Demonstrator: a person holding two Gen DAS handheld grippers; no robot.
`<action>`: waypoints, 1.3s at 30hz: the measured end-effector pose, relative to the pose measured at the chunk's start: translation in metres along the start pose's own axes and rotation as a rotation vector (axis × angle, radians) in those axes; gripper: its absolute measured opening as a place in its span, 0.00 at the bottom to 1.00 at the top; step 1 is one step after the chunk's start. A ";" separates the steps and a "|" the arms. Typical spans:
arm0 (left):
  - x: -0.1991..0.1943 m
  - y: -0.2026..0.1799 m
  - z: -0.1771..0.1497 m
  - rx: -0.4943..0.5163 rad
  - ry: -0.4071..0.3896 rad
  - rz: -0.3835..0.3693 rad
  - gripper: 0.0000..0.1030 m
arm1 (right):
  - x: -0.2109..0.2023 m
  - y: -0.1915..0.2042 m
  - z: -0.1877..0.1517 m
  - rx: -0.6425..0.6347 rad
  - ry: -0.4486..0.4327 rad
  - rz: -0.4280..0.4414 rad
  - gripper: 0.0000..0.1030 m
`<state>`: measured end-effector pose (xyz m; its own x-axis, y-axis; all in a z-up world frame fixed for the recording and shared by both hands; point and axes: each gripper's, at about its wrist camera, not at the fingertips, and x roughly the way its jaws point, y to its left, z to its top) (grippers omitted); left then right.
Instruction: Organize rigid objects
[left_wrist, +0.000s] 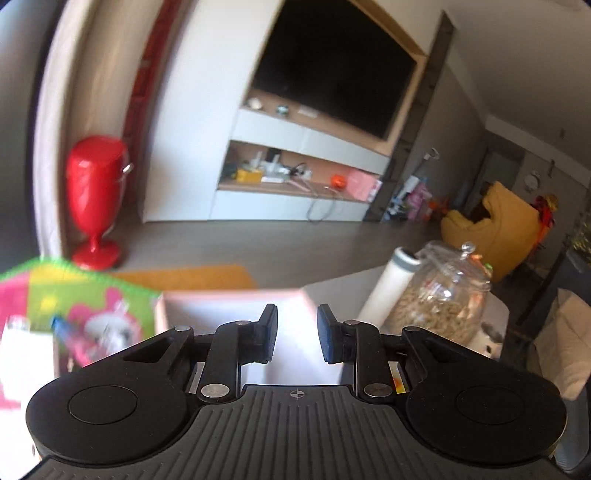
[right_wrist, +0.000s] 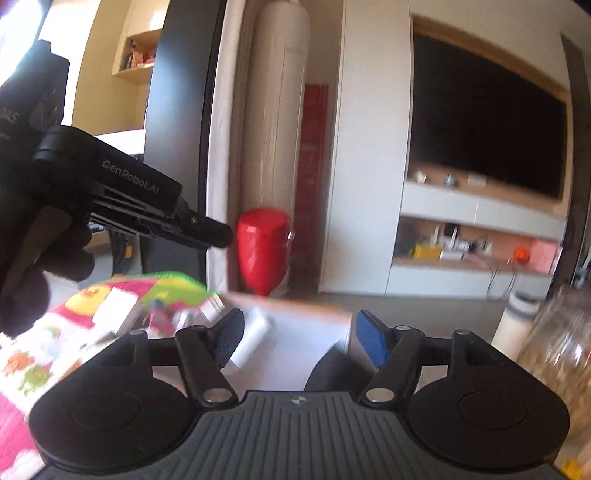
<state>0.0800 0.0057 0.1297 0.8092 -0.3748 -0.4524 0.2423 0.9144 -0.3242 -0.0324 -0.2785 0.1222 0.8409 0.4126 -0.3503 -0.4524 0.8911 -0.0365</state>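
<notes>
1. Ahead, in the left wrist view, a pale pink open box (left_wrist: 236, 306) lies right behind the left tongs (left_wrist: 297, 334), its inside bare where it shows.
2. At 9 o'clock of the box sits a bright cloth bin (left_wrist: 77, 291), green-edged with pink and yellow patches; small blurred things lie in it, too smeared to name.
3. At 3 o'clock of the box stand a white cylinder bottle (left_wrist: 388, 291) and, touching or just beside it, a glass jar (left_wrist: 443, 299) with a knobbed lid, filled with tan pieces.
4. Farther off, a red goblet-shaped stand (left_wrist: 96, 199) is on the floor at 10 o'clock, and a dark television (left_wrist: 332, 66) hangs above cluttered shelves (left_wrist: 295, 173).
5. The left tongs are nearly closed, a narrow gap between the pads, with nothing between them.
6. In the right wrist view the right tongs (right_wrist: 299, 338) stand about half open and grip nothing; the pink box (right_wrist: 295, 314) lies beyond them, with a white boxy item (right_wrist: 251, 343) in it beside the left pad.
7. The left tongs (right_wrist: 218, 236) appear here at 10 o'clock, held in a dark-gloved hand (right_wrist: 29, 266) above the cloth bin (right_wrist: 122, 295).
8. The white bottle (right_wrist: 517, 321) and jar (right_wrist: 557, 350) sit at 3 o'clock on the counter (left_wrist: 332, 291).
</notes>
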 end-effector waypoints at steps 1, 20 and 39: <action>-0.003 0.010 -0.010 -0.020 0.002 0.007 0.25 | -0.001 0.001 -0.012 0.002 0.025 0.011 0.66; -0.104 0.140 -0.101 -0.191 0.003 0.367 0.25 | 0.022 0.097 -0.056 -0.032 0.234 0.323 0.70; -0.006 0.127 -0.081 0.033 0.067 0.338 0.25 | 0.025 0.165 -0.074 -0.156 0.357 0.482 0.20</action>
<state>0.0622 0.1115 0.0236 0.8098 -0.0583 -0.5839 -0.0154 0.9926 -0.1205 -0.1077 -0.1355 0.0384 0.3921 0.6492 -0.6518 -0.8175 0.5709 0.0768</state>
